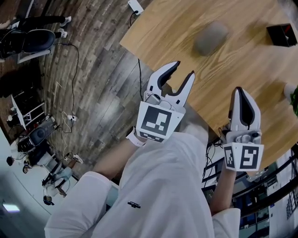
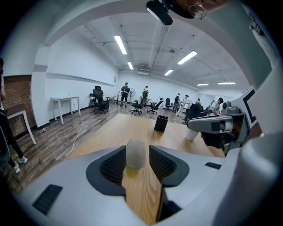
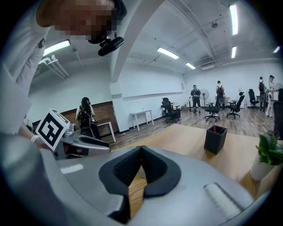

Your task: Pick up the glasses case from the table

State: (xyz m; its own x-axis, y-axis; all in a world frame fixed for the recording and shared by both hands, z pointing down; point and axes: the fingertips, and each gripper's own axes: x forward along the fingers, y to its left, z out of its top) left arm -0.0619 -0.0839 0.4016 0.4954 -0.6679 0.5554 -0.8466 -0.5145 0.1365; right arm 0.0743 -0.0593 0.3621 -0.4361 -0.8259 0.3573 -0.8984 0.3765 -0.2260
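Observation:
The glasses case (image 1: pixel 211 38) is a grey oval pouch lying on the wooden table (image 1: pixel 163 28), near its far edge. My left gripper (image 1: pixel 184 69) hangs over the table's near edge, a short way from the case, and points at it with its jaws open and nothing between them. In the left gripper view the case (image 2: pixel 135 152) shows through the gap of the left gripper (image 2: pixel 137 149), further off and untouched. My right gripper (image 1: pixel 240 91) is over the table to the right, shut and empty; its tips meet in the right gripper view (image 3: pixel 141 148).
A black box (image 1: pixel 281 35) stands on the table beyond the case to the right. A white pot with a green plant (image 1: pixel 291 90) sits at the right edge. Cables and a power strip (image 1: pixel 135 6) lie on the wood floor left of the table.

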